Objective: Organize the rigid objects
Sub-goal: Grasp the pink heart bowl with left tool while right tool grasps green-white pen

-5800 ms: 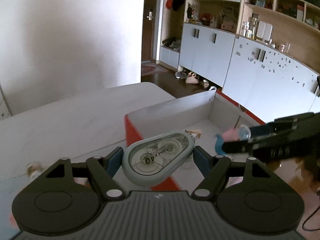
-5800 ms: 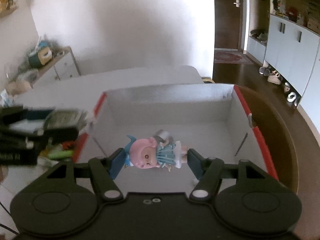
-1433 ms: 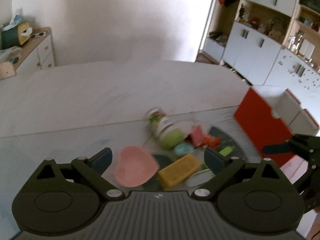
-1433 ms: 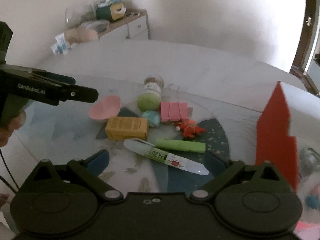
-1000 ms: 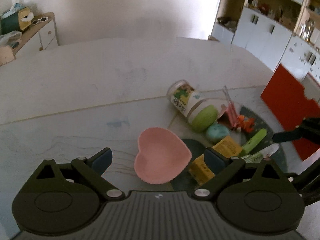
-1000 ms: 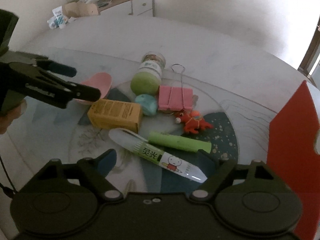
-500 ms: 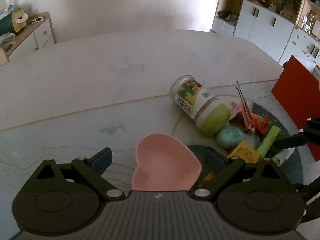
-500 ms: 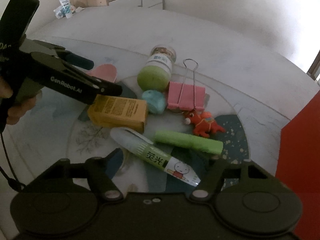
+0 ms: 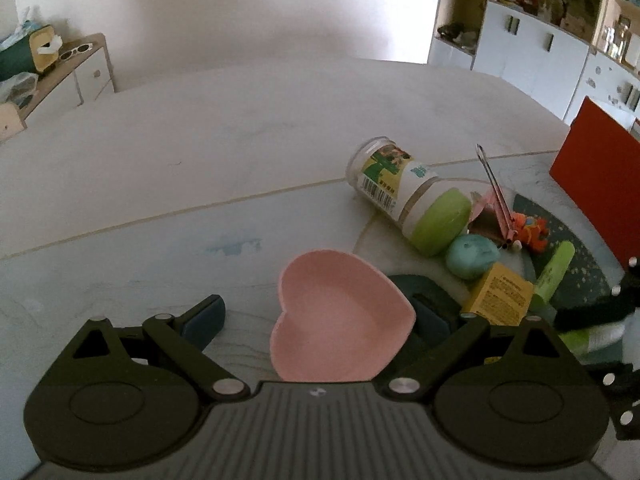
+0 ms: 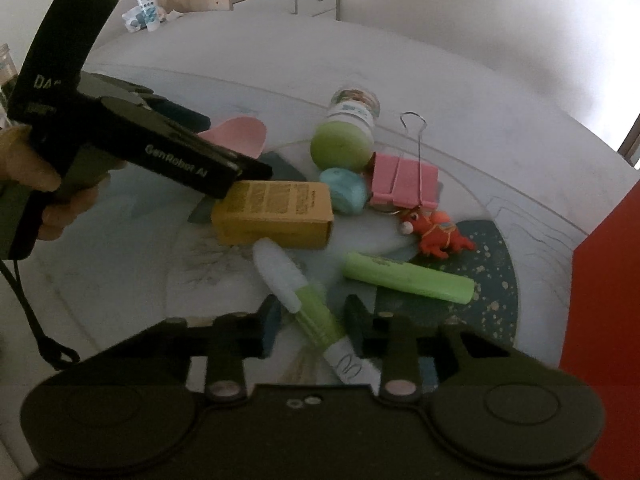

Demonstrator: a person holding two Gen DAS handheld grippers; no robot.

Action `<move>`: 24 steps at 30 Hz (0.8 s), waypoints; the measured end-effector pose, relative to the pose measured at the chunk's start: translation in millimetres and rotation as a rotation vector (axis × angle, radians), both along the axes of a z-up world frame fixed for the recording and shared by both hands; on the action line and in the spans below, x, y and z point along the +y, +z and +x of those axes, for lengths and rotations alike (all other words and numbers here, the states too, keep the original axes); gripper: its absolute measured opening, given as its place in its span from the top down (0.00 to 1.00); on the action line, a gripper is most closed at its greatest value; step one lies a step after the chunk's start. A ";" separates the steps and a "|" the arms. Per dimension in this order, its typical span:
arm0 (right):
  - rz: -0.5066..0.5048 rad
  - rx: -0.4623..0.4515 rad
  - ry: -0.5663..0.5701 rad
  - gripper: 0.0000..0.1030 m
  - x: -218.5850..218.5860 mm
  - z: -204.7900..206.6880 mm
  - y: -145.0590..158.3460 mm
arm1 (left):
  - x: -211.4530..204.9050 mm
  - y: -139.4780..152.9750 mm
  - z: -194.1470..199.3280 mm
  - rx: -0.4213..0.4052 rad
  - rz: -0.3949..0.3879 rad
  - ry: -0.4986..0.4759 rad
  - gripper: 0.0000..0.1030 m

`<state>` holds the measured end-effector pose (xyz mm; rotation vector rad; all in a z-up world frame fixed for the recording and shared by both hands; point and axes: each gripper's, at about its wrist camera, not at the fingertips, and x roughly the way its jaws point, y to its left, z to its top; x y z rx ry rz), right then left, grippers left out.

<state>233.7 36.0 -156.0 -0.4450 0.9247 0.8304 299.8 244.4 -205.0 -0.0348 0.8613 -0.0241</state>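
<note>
A pale round table in a room of white cupboards carries a heap of small things near its near edge. At the left, the left gripper, angled steeply down, has its fingers spread around the pink heart dish, not yet pressing. To the right, the right gripper, tilted down likewise, is closing on the green-and-white pen, whose long axis runs forward between the jaws, cap pointing toward the yellow box.
</note>
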 end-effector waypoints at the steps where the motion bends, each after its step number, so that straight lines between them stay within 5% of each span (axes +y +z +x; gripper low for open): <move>1: -0.001 -0.004 -0.002 0.72 1.3 -1.3 -0.5 | 0.4 0.6 -0.5 -0.004 -0.008 0.004 0.07; 7: 0.008 0.002 -0.039 0.84 0.8 -10.4 -0.2 | -3.2 4.7 -3.5 -0.019 -0.022 -0.030 0.35; 24: 0.159 0.056 -0.309 0.84 -49.5 -22.6 38.5 | 4.4 30.2 -29.4 -0.008 -0.095 0.023 0.35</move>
